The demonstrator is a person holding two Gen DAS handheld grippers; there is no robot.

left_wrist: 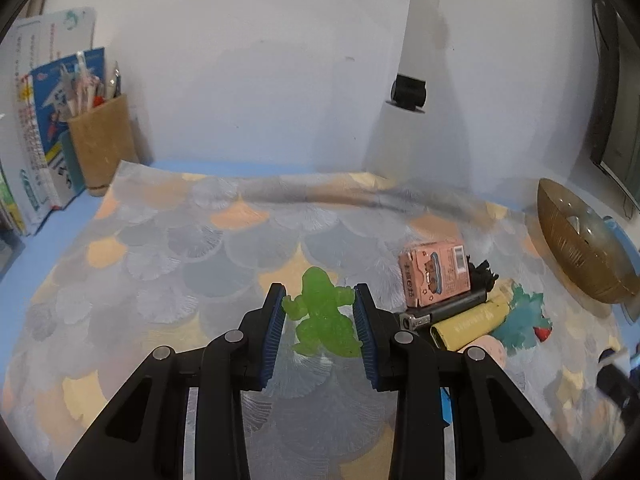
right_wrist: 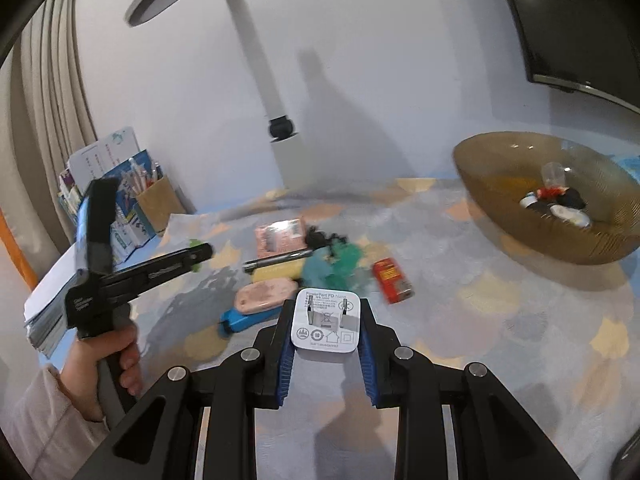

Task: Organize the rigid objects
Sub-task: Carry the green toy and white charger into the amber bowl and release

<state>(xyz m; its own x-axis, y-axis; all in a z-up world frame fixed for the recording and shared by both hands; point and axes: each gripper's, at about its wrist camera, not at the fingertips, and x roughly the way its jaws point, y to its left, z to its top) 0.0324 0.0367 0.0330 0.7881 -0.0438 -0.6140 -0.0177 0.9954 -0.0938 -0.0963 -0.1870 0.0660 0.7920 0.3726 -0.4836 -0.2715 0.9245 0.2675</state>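
My left gripper [left_wrist: 319, 298] is shut on a translucent green toy figure [left_wrist: 322, 314], its pads against the arms, low over the patterned cloth. My right gripper [right_wrist: 326, 312] is shut on a white power adapter [right_wrist: 325, 322] held above the cloth. The left gripper also shows in the right wrist view [right_wrist: 200, 254], with a bit of green at its tip. A brown glass bowl [right_wrist: 500, 216] at the right holds several small items; it also shows in the left wrist view [left_wrist: 576, 256].
A pile lies mid-cloth: pink box [left_wrist: 434, 276], dark metal tool [left_wrist: 444, 310], yellow tube [left_wrist: 472, 322], teal toy [left_wrist: 520, 322], red box [right_wrist: 392, 280], pink case [right_wrist: 262, 298], blue item [right_wrist: 240, 322]. A pen cup [left_wrist: 102, 142], books [left_wrist: 36, 120] and a lamp post [right_wrist: 256, 52] stand behind.
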